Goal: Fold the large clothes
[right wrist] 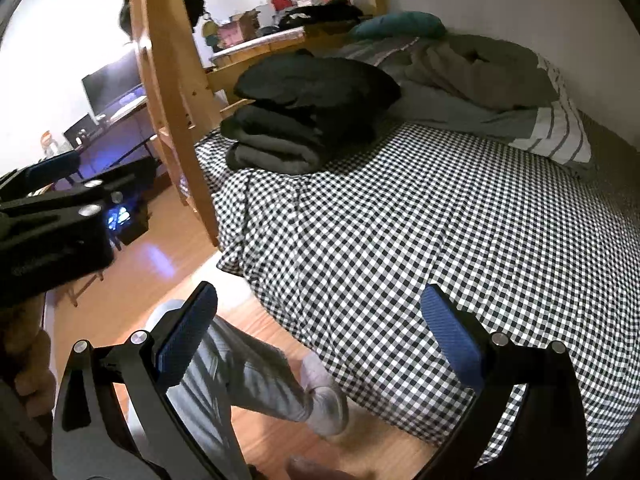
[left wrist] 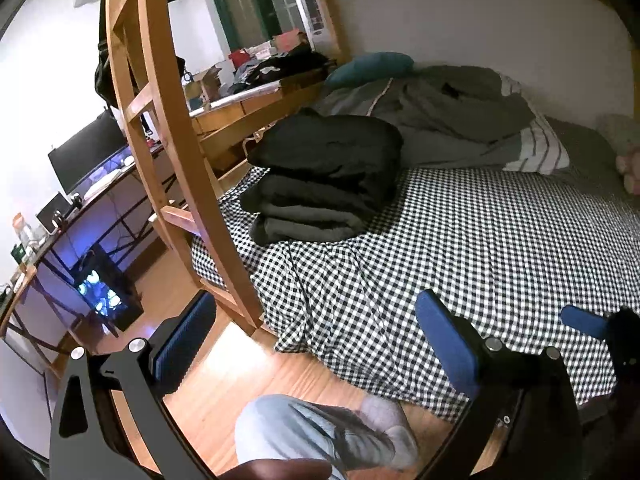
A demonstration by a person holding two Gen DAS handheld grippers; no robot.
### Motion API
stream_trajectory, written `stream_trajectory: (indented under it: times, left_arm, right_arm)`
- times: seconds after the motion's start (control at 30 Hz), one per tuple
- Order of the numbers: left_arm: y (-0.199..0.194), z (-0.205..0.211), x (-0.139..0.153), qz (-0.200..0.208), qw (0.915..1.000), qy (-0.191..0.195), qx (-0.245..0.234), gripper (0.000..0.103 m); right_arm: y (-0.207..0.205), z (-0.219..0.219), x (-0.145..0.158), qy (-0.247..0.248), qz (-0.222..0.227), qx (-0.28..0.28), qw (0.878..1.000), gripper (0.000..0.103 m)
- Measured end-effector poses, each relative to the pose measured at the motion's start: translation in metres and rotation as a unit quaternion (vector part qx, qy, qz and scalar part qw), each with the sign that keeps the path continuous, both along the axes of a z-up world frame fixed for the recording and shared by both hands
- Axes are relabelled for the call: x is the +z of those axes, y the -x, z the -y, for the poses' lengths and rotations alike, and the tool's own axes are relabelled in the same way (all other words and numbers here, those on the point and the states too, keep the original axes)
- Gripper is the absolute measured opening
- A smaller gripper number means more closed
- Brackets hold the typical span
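Left wrist view: left gripper [left wrist: 316,344] and right gripper [right wrist: 320,340] fingers wide apart, empty. Folded dark clothes [left wrist: 324,176] stacked on checkered bed [left wrist: 500,240]. Likely between garments; next needs another item fetched.

Home bedroom: checkered bed [left wrist: 480,240] under wooden loft frame [left wrist: 176,152], desk w/ monitor [left wrist: 90,152].

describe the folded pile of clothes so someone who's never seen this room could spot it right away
Start at the bed with the black-and-white checked sheet. At its corner beside the wooden bunk ladder sits a neat stack of folded dark garments, black on top, grey at the bottom. Unlike the rumpled grey-green duvet behind it, it is squared and layered.
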State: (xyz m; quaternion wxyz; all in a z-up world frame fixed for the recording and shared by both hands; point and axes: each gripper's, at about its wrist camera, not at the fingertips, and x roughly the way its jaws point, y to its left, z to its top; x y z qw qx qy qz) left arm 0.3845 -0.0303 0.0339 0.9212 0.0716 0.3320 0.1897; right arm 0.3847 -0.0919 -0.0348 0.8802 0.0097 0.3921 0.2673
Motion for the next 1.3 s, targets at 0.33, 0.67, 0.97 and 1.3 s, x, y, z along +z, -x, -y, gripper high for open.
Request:
stream_trajectory:
  times: [0.33, 0.67, 0.97, 1.3]
  left_arm:
    - [0.014, -0.003, 0.007, 0.006, 1.0000, -0.005, 0.002, 0.098]
    - [0.015, 0.005, -0.001, -0.009, 0.9998, -0.012, -0.015, 0.098]
    - [0.016, 0.005, -0.002, -0.014, 0.9997, -0.004, -0.021, 0.098]
    - [0.016, 0.006, -0.003, -0.018, 0.9995, -0.003, -0.027, 0.098]
  right_arm:
    - [0.014, 0.011, 0.014, 0.009, 0.034, -0.009, 0.999, 0.100]
    - [0.019, 0.010, 0.010, 0.007, 0.030, -0.006, 1.000, 0.100]
    - [0.021, 0.010, 0.012, 0.004, 0.030, -0.004, 1.000, 0.100]
    - [0.021, 0.011, 0.013, -0.007, 0.026, 0.003, 1.000, 0.100]
